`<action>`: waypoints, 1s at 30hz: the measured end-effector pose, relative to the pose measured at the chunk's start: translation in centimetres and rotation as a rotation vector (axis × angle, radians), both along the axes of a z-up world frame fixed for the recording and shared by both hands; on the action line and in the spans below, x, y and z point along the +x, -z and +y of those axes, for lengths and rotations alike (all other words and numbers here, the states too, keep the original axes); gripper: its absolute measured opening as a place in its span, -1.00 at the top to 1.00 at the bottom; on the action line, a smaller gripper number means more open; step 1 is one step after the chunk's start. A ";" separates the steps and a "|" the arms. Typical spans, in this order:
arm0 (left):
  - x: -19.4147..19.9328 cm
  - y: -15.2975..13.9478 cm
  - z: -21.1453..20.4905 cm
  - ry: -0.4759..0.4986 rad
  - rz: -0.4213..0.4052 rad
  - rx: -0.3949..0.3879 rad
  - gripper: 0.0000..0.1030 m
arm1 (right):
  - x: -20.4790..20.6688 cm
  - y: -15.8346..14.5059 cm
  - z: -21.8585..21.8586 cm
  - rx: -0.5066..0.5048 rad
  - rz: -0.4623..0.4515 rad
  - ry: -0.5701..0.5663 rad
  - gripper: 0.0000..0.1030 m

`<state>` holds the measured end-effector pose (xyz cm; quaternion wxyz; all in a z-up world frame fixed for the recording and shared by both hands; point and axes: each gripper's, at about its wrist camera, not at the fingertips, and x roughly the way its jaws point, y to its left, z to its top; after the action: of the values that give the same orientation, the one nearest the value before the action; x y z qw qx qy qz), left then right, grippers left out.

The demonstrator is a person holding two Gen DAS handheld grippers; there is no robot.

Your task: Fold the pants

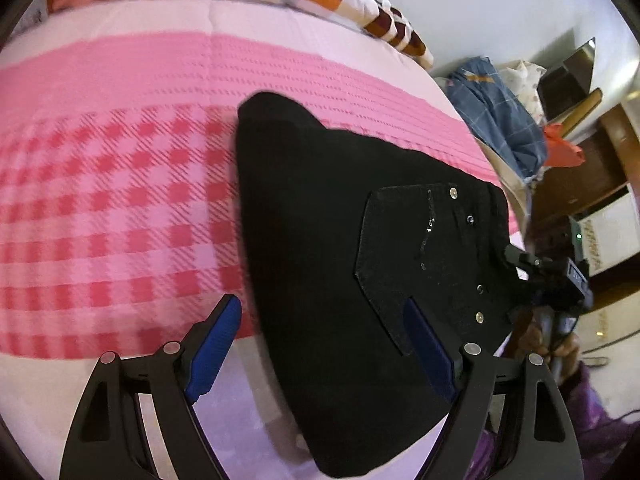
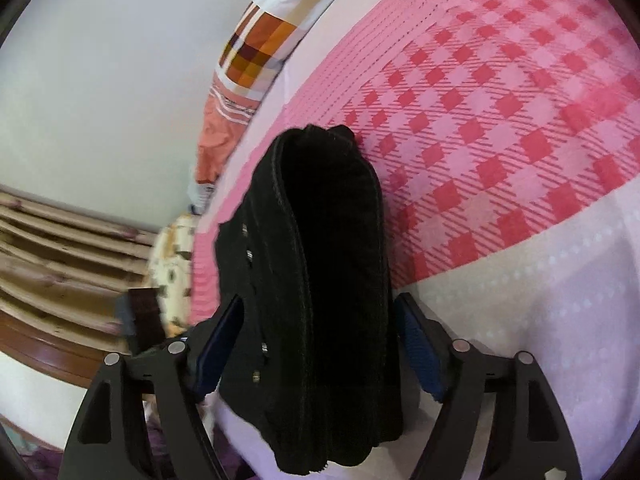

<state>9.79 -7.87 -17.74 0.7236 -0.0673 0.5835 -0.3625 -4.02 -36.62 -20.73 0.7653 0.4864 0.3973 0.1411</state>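
Matt black denim pants [image 1: 340, 240] with shiny metal rivets [image 1: 453, 192], woven pink checked cloth bedspread [image 1: 120, 200], ribbed blue rubbery finger pads [image 1: 214, 344] on matt black plastic left gripper [image 1: 320, 344], glossy brown wooden furniture [image 1: 592, 168].

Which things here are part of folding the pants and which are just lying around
Part of the job:
black denim pants, folded
left gripper, open
right gripper, open
pink checked bedspread under them

Just lying about:
orange-and-brown checked pillow
blue checked cloth heap

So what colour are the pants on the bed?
Black, with small silver studs by the pocket. The pants show best in the left wrist view.
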 end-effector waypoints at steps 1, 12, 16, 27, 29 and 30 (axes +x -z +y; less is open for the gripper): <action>0.3 0.3 0.0 -0.002 0.020 -0.018 -0.61 | 0.0 0.0 -0.1 0.007 0.000 -0.005 -0.43; 1.9 0.5 -0.9 0.105 0.083 -0.109 -0.74 | 0.0 -0.1 -0.1 0.019 0.014 -0.031 -0.43; 1.7 0.6 -1.7 0.147 0.064 -0.111 -0.96 | 0.8 -0.2 -0.2 0.045 0.052 -0.049 -0.58; 2.1 0.9 -0.3 0.106 0.101 -0.175 -0.99 | 3.5 -1.2 1.5 -0.102 0.100 -0.252 -0.53; 2.0 1.0 -0.1 0.101 0.103 -0.173 -0.99 | 3.2 -0.8 0.8 -0.113 0.117 -0.271 -0.03; 1.9 0.9 0.0 0.103 0.096 -0.168 -0.99 | 3.1 -0.3 0.2 -0.078 0.114 -0.290 -0.03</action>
<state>11.70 -7.88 -18.68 0.6671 -0.1151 0.5879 -0.4429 -0.91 -36.41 -20.42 0.7314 0.4012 0.5111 0.2070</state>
